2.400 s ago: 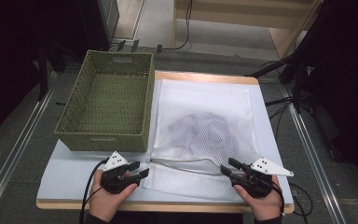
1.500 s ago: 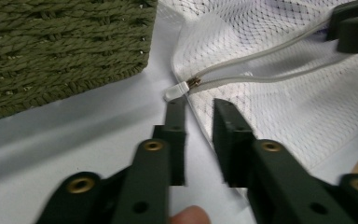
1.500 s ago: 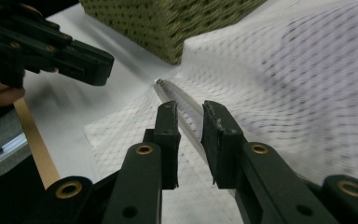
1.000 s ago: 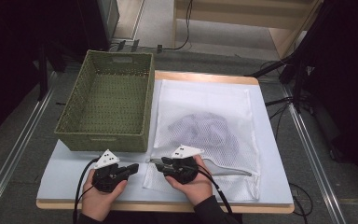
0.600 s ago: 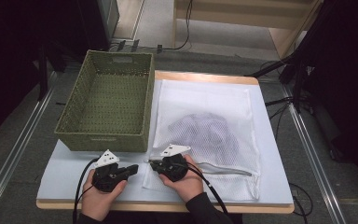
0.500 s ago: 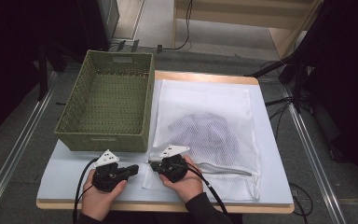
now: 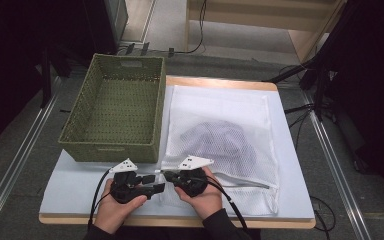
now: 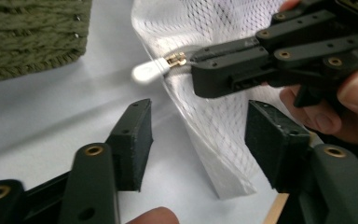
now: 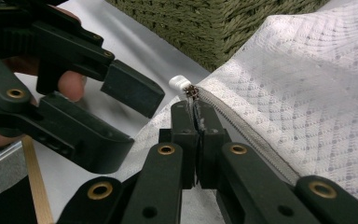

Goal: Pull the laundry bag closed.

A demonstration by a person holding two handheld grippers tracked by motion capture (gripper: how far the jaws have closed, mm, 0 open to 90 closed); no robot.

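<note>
At the near edge of the tabletop [image 7: 70, 190], two hands hold the grippers close together. The left gripper [image 7: 152, 183] has its jaws apart; they have just been opening, and a corner of the mesh bag [image 7: 230, 115] lies loose between them, touched by neither pad. The right gripper [image 7: 166, 175] has its jaws pressed together, clamped on the bag's zipper [image 9: 256, 140] right behind the slider, at the bag's near left corner. The white pull tab [image 8: 145, 73] sticks out past the jaw tips toward the left gripper.

Beyond the hands the bag lies flat on the right half of the tabletop, with dark cloth [image 7: 220, 142] showing through the mesh. A green basket [image 7: 115, 150] stands just left of the bag, its near wall close to the left gripper.
</note>
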